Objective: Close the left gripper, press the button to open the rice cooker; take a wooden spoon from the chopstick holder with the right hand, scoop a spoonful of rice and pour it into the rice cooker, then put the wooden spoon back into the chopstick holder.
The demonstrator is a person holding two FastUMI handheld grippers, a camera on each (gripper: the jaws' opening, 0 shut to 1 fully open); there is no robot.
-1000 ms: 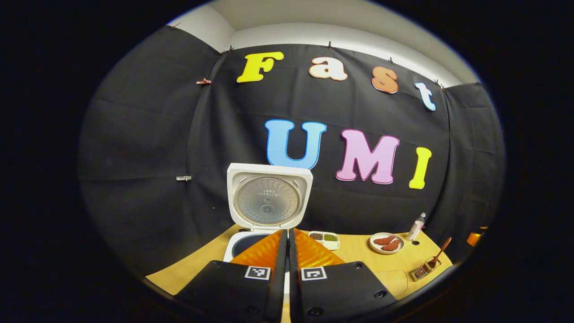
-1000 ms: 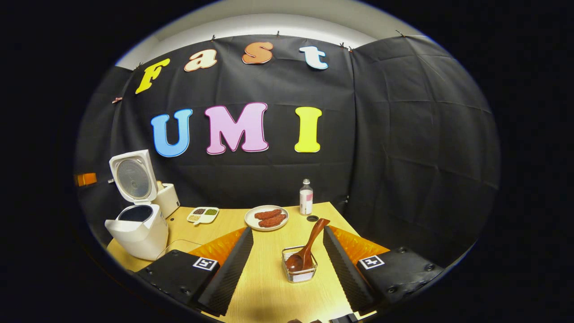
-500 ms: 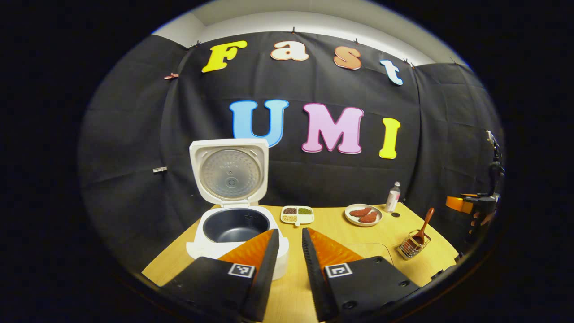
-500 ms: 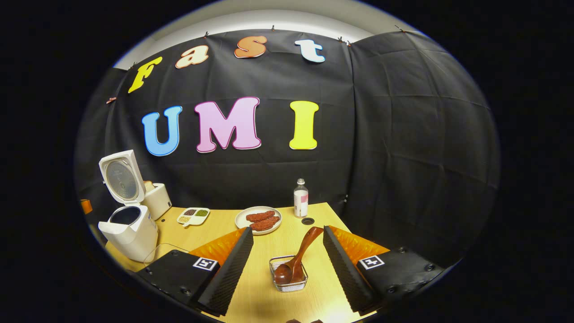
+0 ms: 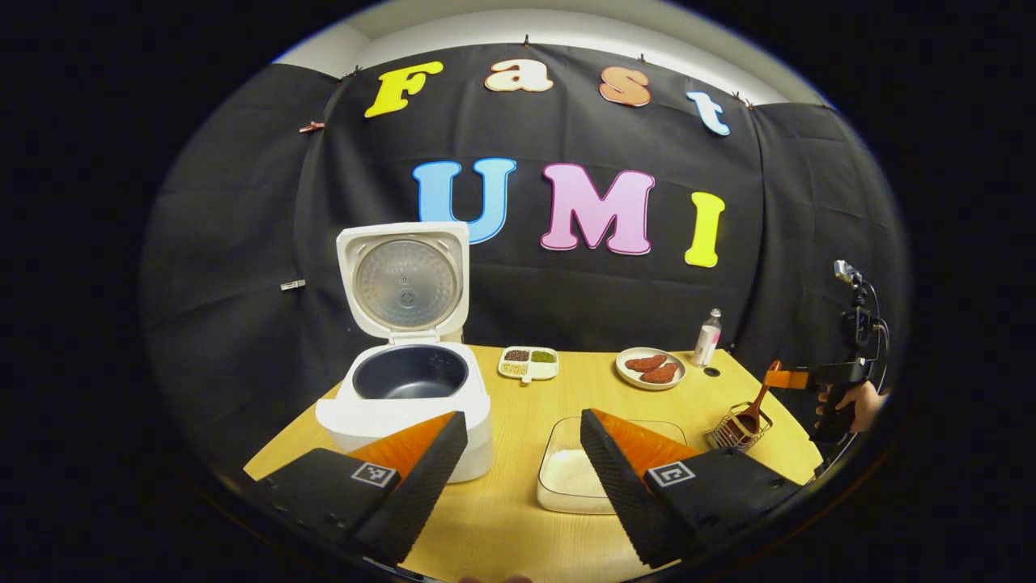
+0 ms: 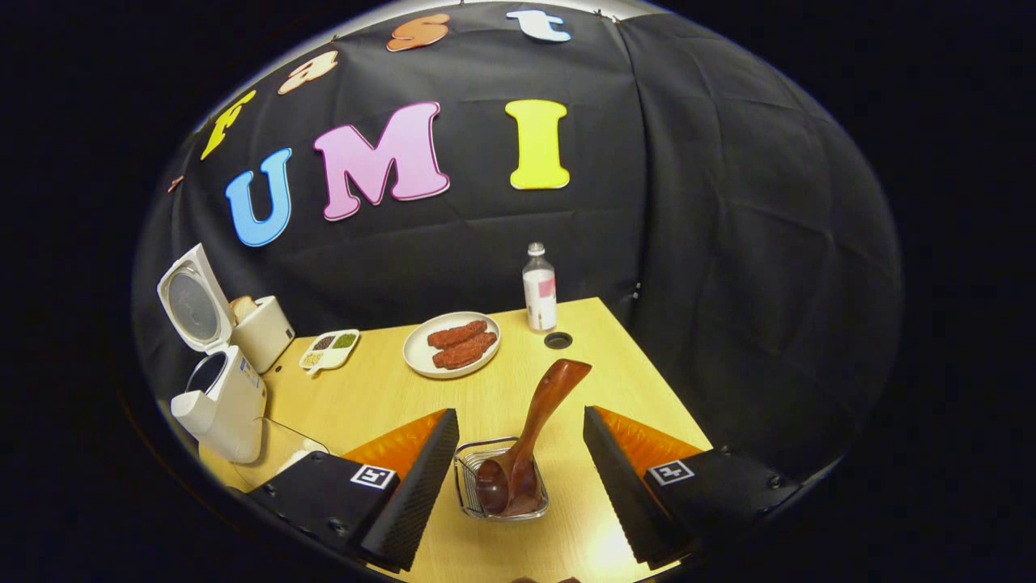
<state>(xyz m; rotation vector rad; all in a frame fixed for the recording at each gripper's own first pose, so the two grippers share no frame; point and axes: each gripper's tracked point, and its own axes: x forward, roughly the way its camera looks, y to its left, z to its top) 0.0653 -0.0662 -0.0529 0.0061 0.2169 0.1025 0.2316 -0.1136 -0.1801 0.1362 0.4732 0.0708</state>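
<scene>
Wooden spoon leans in the chopstick holder between my open right gripper fingers; I should squeeze its handle gently; left gripper hangs open.

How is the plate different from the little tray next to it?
The plate is round; the tray is longer and split into compartments. The plate holds two reddish-brown pieces of food; the tray holds small heaps in dark, green and pale colours. The plate looks bigger than the tray and sits nearer the bottle. Both are white and rest flat on the table.
</scene>
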